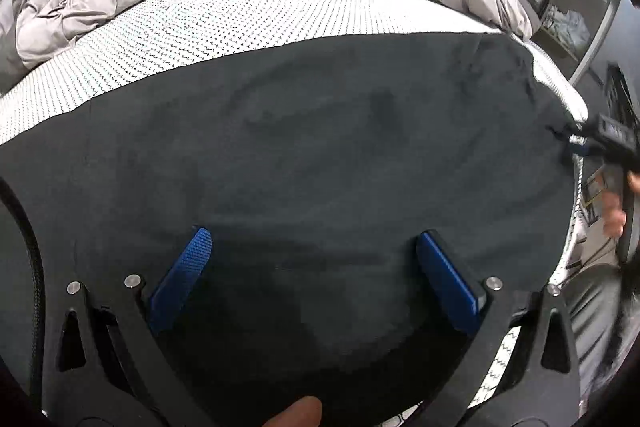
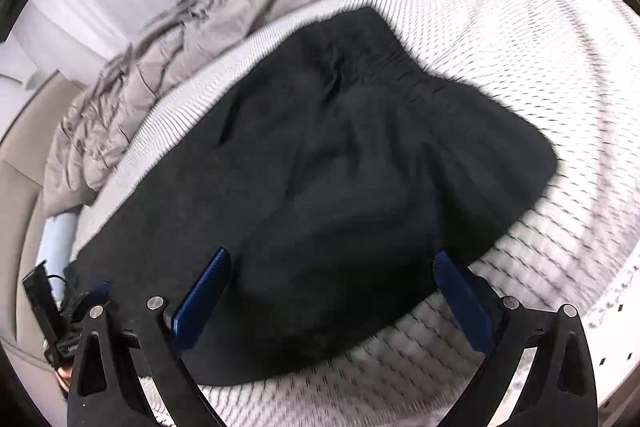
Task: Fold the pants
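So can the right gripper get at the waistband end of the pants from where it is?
Probably yes. The right gripper is open over the pants, and nothing lies between it and the gathered waistband; the grey comforter sits off to the side.

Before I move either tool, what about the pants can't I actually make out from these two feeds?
- Left wrist view: near edge of the pants is cut off by the frame bottom and the left tool.
- Right wrist view: pants and mattress are motion-blurred; waistband detail is unreadable.
- Left wrist view: right tool is small at the frame edge; its opening is unclear.
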A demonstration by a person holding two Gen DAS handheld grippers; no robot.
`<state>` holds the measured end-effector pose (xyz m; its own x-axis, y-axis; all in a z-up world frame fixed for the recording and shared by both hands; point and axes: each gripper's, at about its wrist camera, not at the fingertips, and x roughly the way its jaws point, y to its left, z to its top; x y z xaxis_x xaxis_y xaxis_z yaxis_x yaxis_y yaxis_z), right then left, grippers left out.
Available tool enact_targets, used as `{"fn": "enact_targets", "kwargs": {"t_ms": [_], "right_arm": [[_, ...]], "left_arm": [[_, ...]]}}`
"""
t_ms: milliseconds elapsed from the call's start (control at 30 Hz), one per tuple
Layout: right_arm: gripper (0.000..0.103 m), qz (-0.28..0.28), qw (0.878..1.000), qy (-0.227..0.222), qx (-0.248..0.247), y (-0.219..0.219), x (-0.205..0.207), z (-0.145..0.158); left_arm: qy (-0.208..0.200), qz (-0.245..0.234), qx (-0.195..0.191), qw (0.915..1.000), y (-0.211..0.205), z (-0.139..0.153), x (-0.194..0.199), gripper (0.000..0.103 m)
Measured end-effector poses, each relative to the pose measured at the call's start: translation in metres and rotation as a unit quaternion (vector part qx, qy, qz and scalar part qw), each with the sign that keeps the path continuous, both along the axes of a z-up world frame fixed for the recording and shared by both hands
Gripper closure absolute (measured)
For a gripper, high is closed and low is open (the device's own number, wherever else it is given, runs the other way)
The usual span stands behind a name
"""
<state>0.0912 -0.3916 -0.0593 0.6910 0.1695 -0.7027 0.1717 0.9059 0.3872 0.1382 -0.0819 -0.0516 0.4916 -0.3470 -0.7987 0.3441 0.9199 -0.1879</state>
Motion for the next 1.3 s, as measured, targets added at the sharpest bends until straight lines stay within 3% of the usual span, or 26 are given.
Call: {"fn": "enact_targets", "kwargs": {"t_ms": [133,267,400,500,667,800,833,867,900,967,1033,1100,1133,1200,1300], "right_arm": [[0.000,0.012,0.999,-0.034,-0.002,0.003,0.032,0.018],[0.000,0.017,0.995,-0.061,0.080,-0.016,0.045,0.027],[0.000,-0.001,0.984,-0.062,0.168,-0.043,0.027,0.010],[0.001,-0.018,0.976,-0.055,0.208,-0.052,0.006,-0.003],[0.001,-0.048,0.973,-0.082,0.211,-0.066,-0.023,-0.006],[0.001,-0.074,0.965,-0.089,0.234,-0.087,-0.004,-0.012],[0.008,-0.079,0.963,-0.087,0.241,-0.092,0.003,-0.016],[0.028,-0.088,0.963,-0.082,0.240,-0.096,0.010,-0.017],[0.042,-0.103,0.967,-0.068,0.223,-0.102,0.013,-0.016],[0.058,-0.093,0.970,-0.084,0.209,-0.103,0.014,-0.003],[0.062,-0.092,0.979,-0.116,0.139,-0.090,0.004,0.023],[0.061,-0.104,0.985,-0.107,0.086,-0.078,-0.001,0.034],[0.051,-0.111,0.986,-0.092,0.084,-0.079,-0.003,0.032],[0.044,-0.129,0.982,-0.068,0.117,-0.086,-0.007,0.021],[0.044,-0.133,0.963,-0.057,0.227,-0.103,-0.024,-0.011]], "left_arm": [[0.003,0.001,-0.005,1.0000,0.002,-0.002,-0.001,0.001],[0.000,-0.001,-0.001,1.0000,-0.001,-0.003,-0.001,0.001],[0.000,-0.003,-0.002,1.0000,0.002,-0.004,0.003,0.001],[-0.002,-0.005,0.001,1.0000,0.001,-0.004,0.002,0.001],[-0.003,-0.005,0.004,1.0000,0.000,-0.005,0.002,0.001],[-0.004,-0.004,0.007,1.0000,-0.002,-0.005,0.001,0.001],[-0.004,-0.004,0.007,1.0000,-0.002,-0.005,0.001,0.001],[-0.005,-0.005,0.007,1.0000,-0.002,-0.005,0.001,0.001],[-0.006,-0.006,0.005,1.0000,-0.001,-0.005,0.001,0.001],[-0.006,-0.009,0.002,0.9999,-0.001,-0.005,0.001,0.001],[-0.007,-0.010,0.004,0.9999,-0.002,-0.006,0.001,0.001],[-0.006,-0.009,0.007,0.9999,-0.002,-0.006,0.001,0.001],[-0.007,-0.010,0.006,0.9999,-0.001,-0.006,0.001,0.001],[-0.007,-0.010,0.006,0.9999,-0.001,-0.006,0.001,0.001],[-0.007,-0.010,0.008,0.9999,-0.001,-0.006,0.001,0.001]]}}
